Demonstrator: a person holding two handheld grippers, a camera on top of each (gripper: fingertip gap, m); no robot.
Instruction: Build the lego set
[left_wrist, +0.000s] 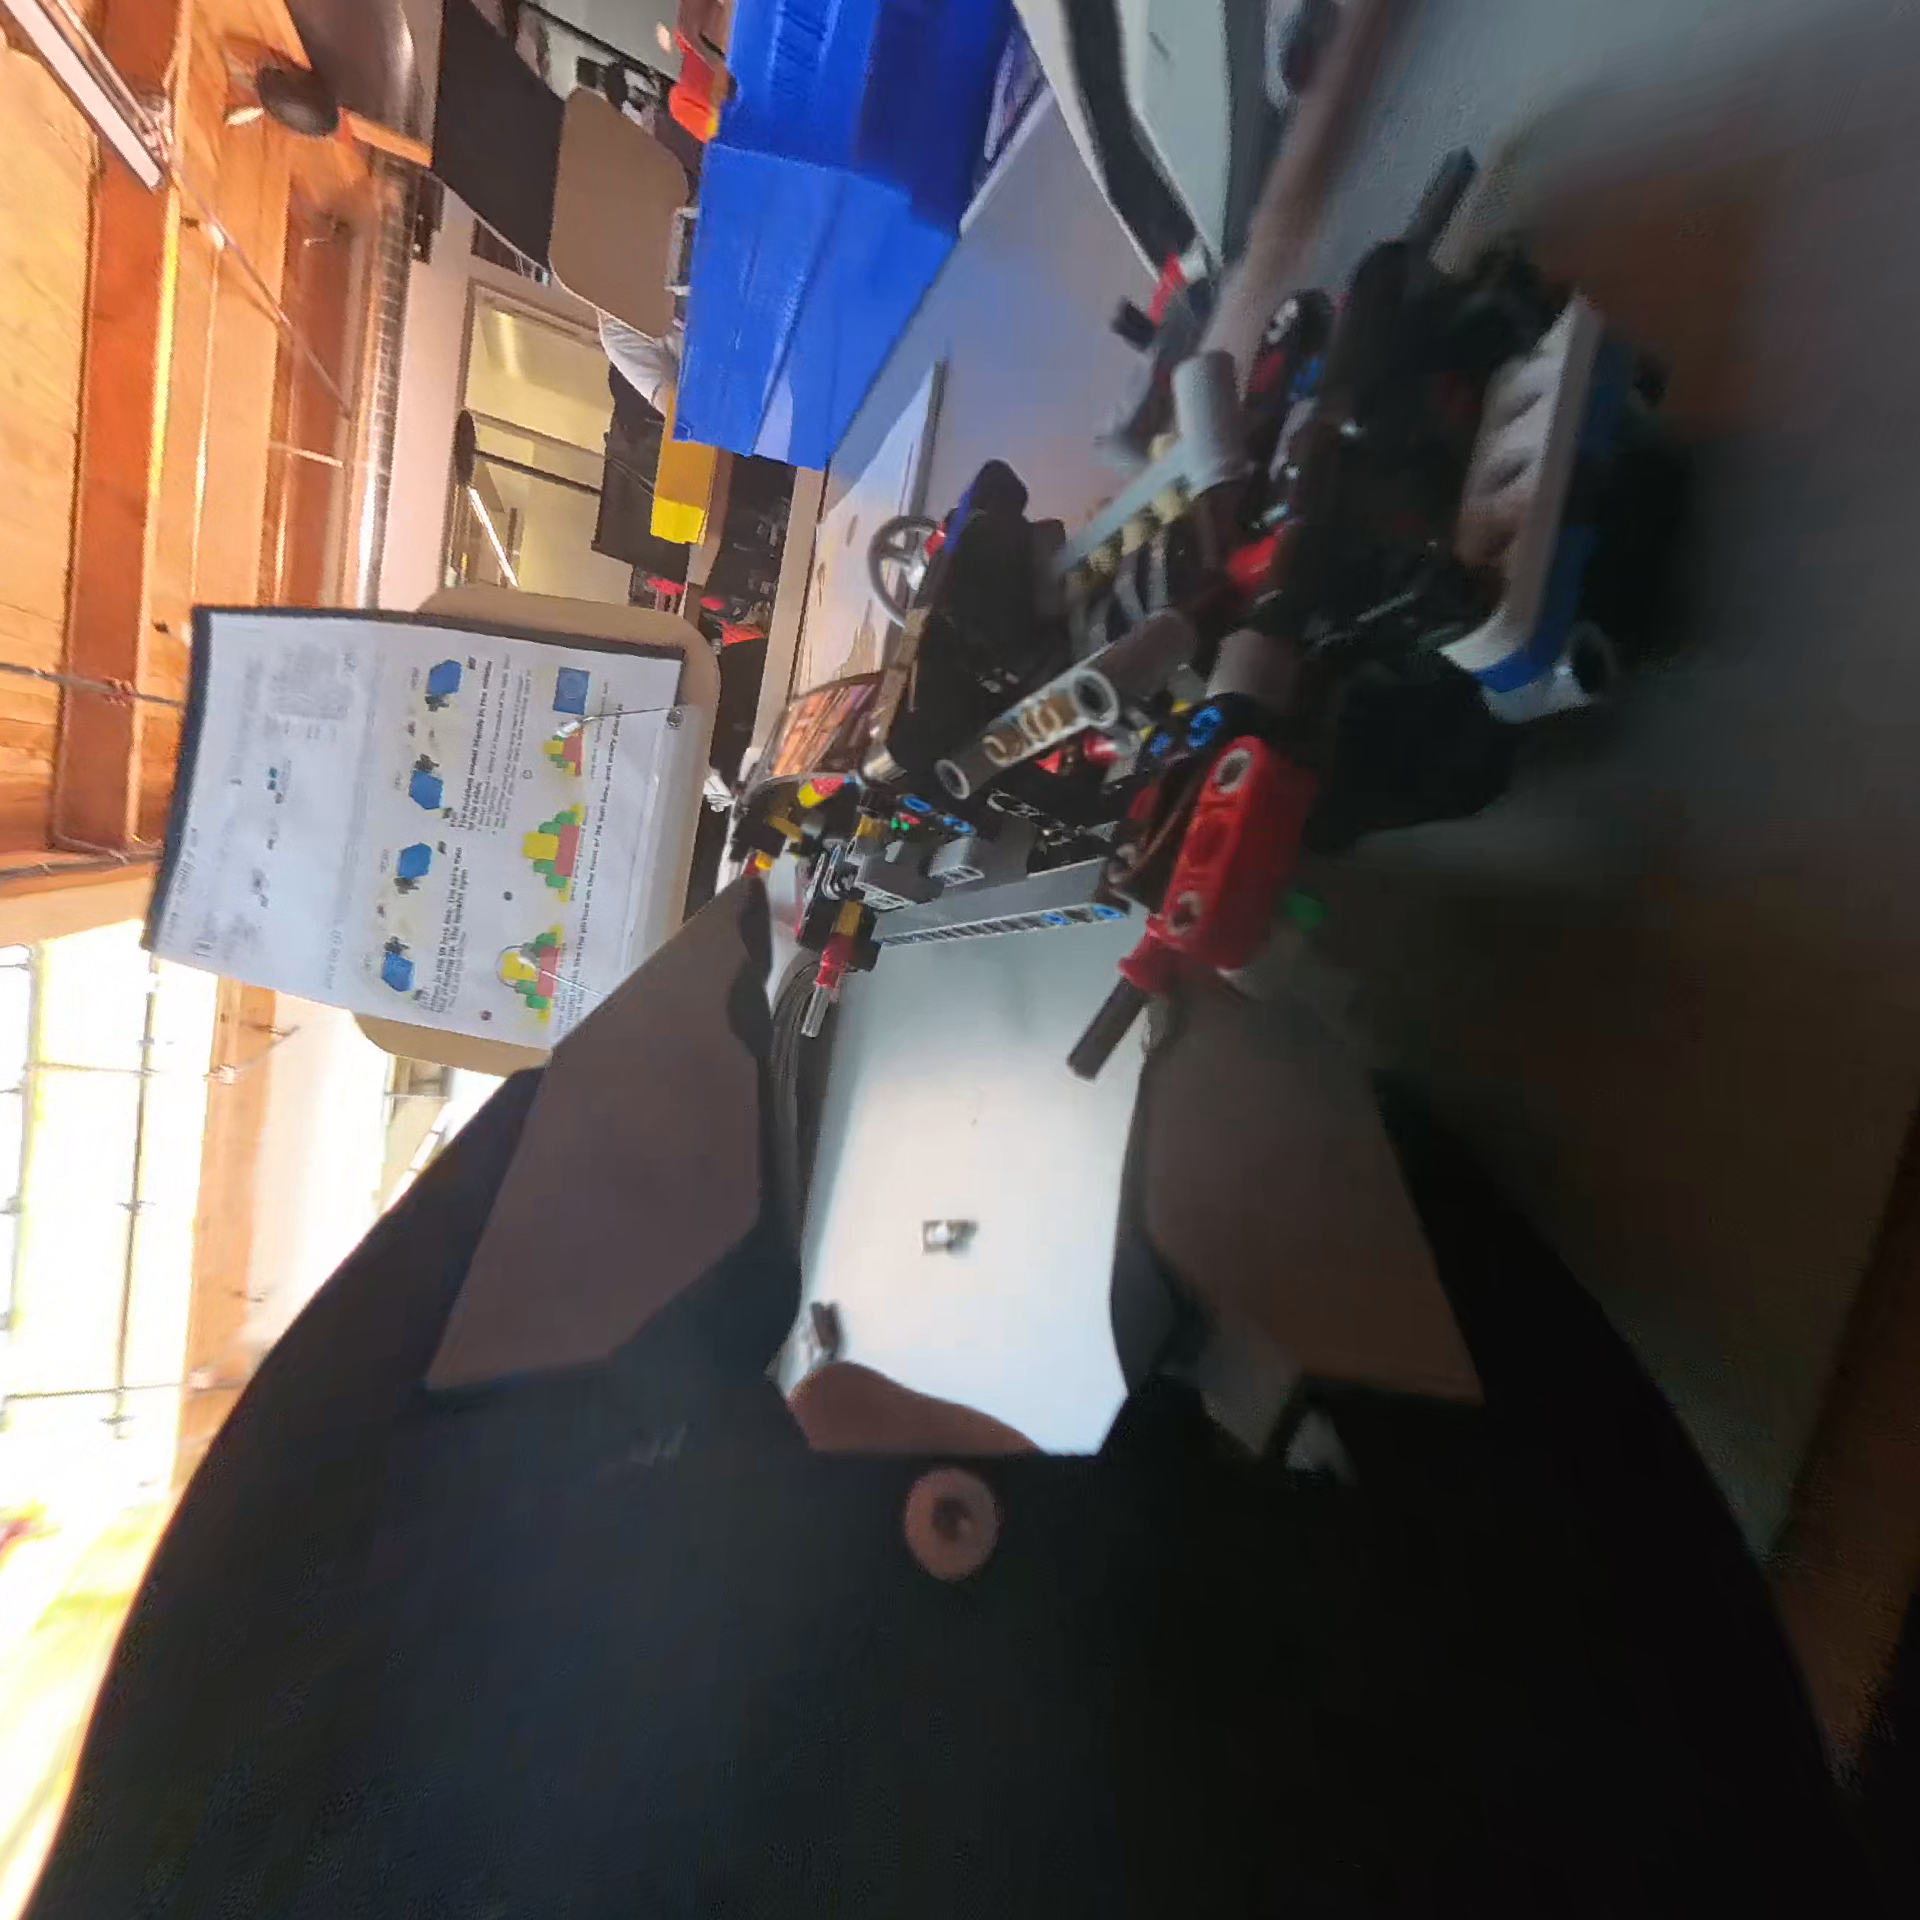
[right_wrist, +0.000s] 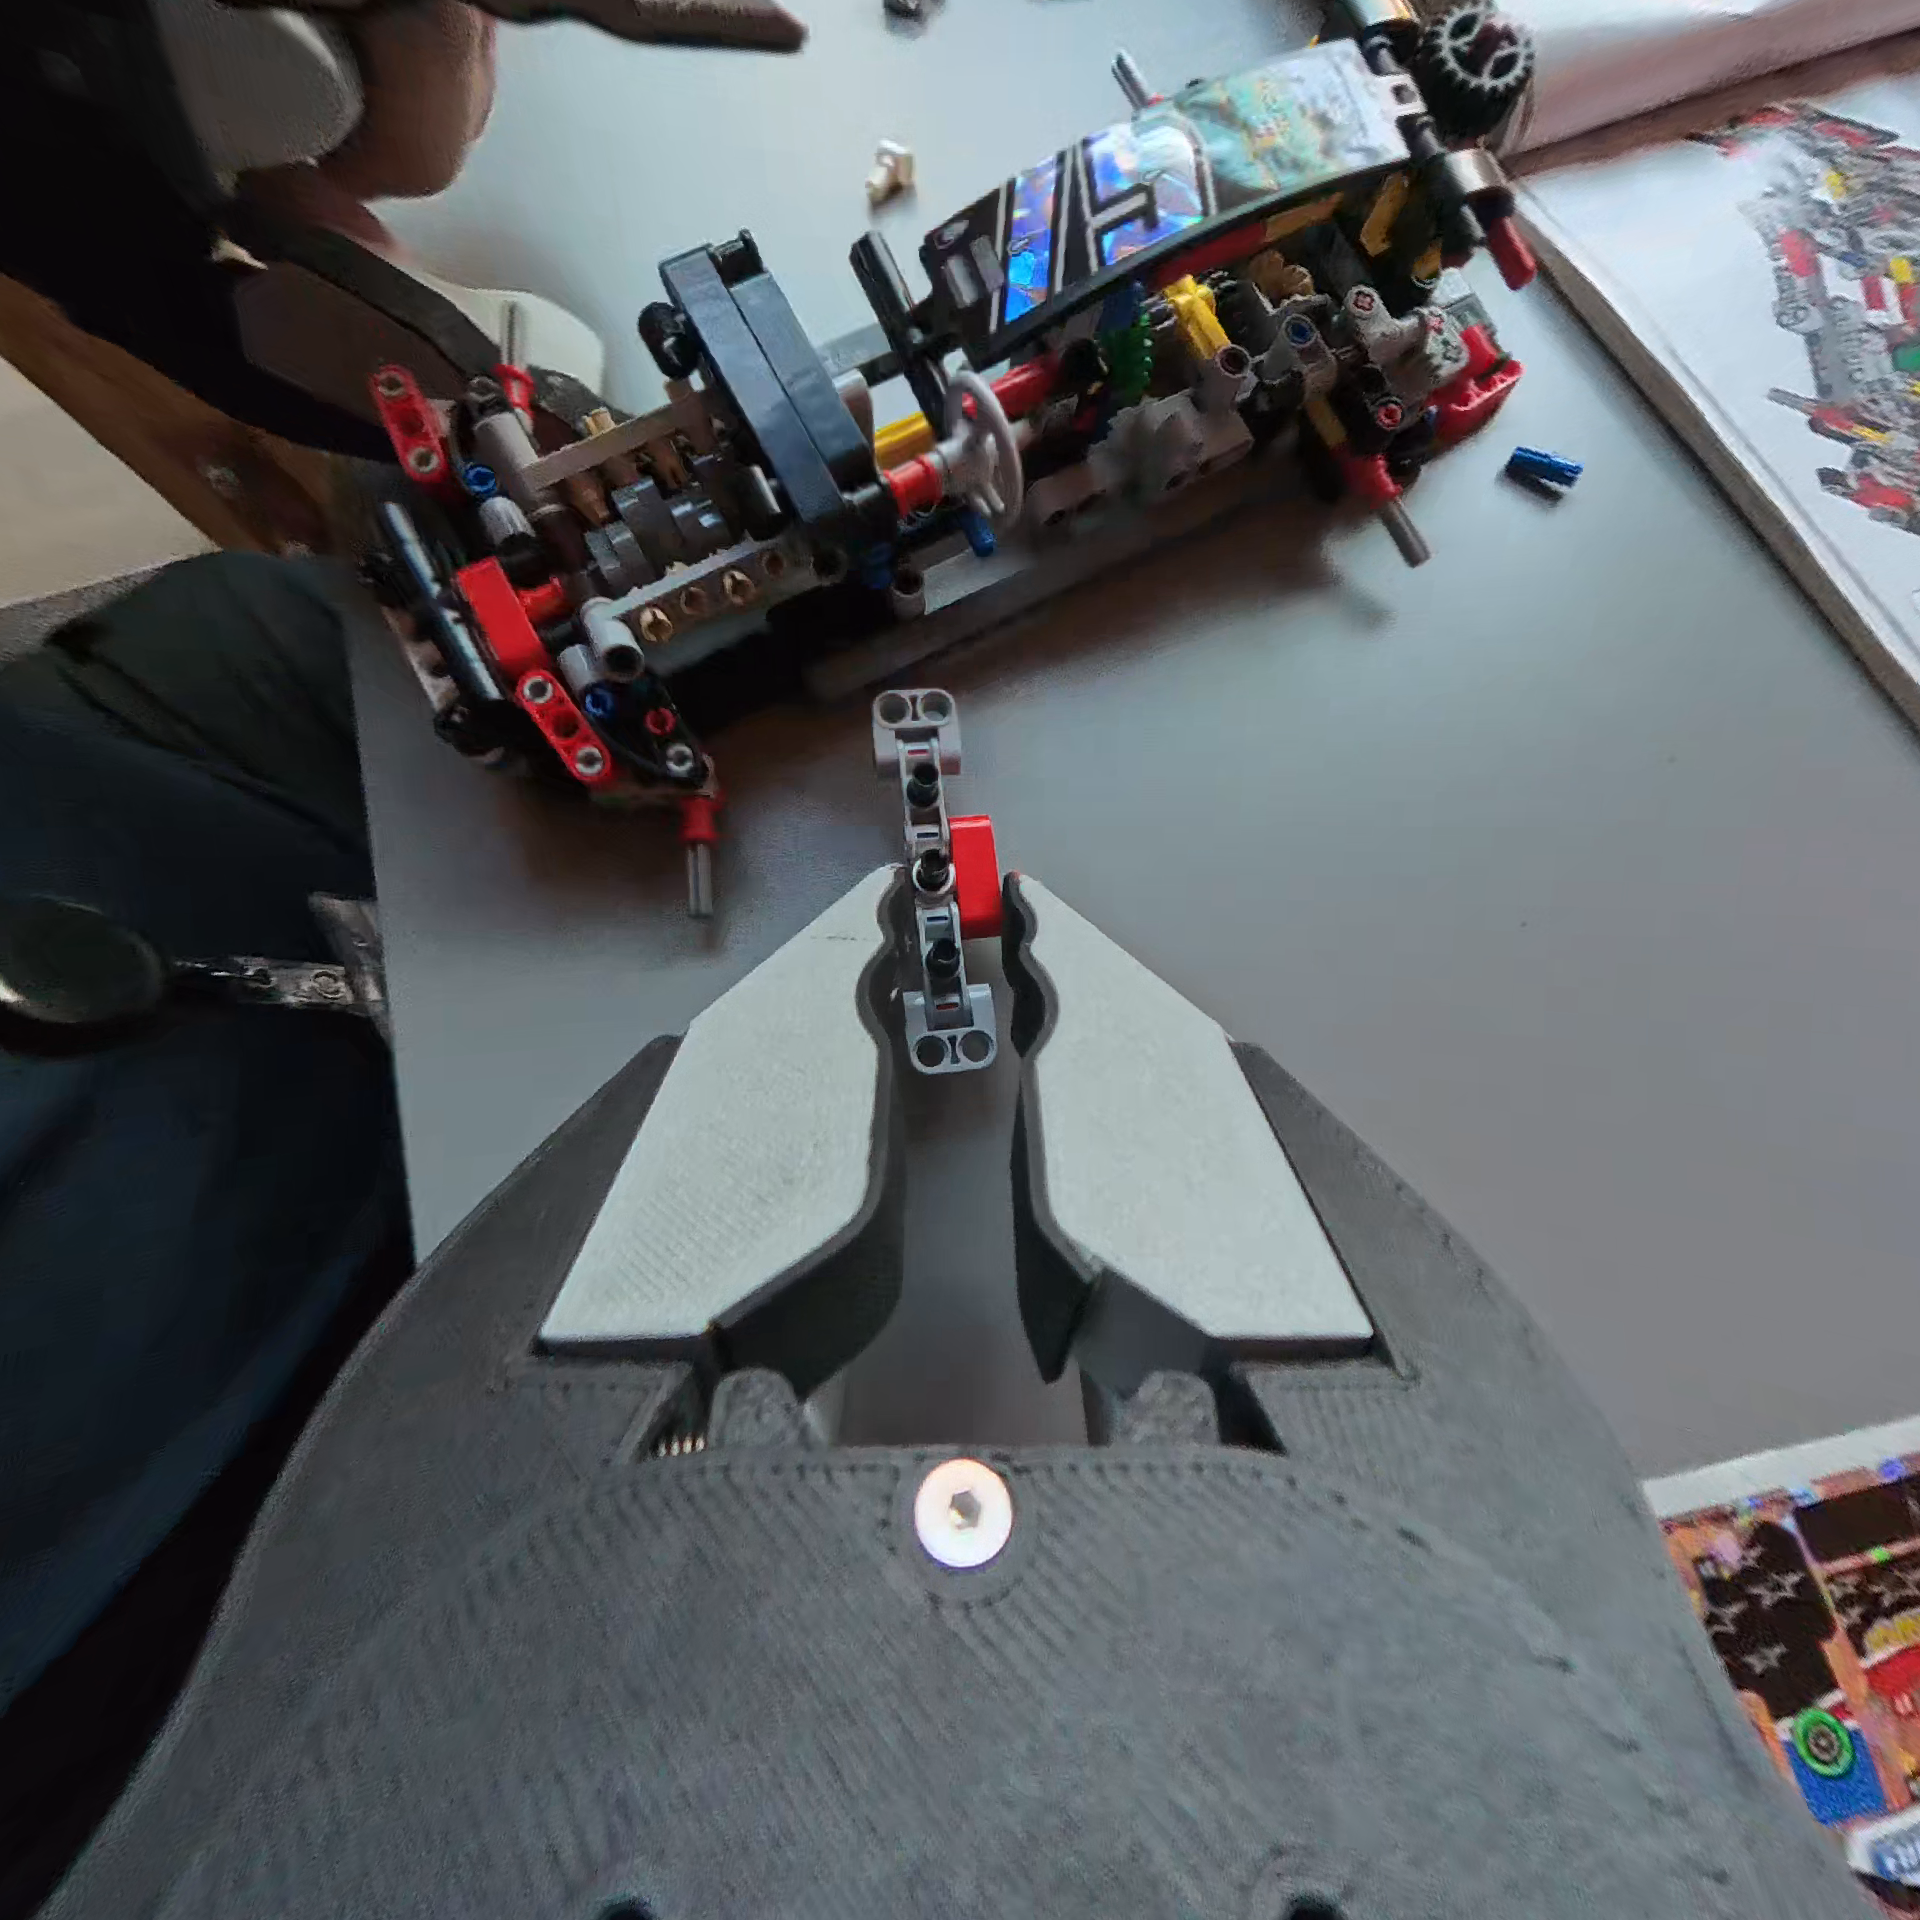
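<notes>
Beside brick vehicle (right_wrist: 935, 436), loose blue pin (right_wrist: 1544, 470), instruction booklet (right_wrist: 1808, 343), beige connector (right_wrist: 889, 168)

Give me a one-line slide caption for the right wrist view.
Right gripper clamps a small grey-and-red brick subassembly above the grey table, near a partly built brick vehicle.

Ahead of my right gripper (right_wrist: 951, 904) the grey table (right_wrist: 1403, 883) lies open to the right, up to the instruction booklet (right_wrist: 1787, 343) at its edge. The brick-built vehicle chassis (right_wrist: 935, 416) blocks the way ahead and left. My left gripper (left_wrist: 966, 997) has bare table between its spread fingers; the chassis (left_wrist: 1195, 675) closes its front.
</notes>
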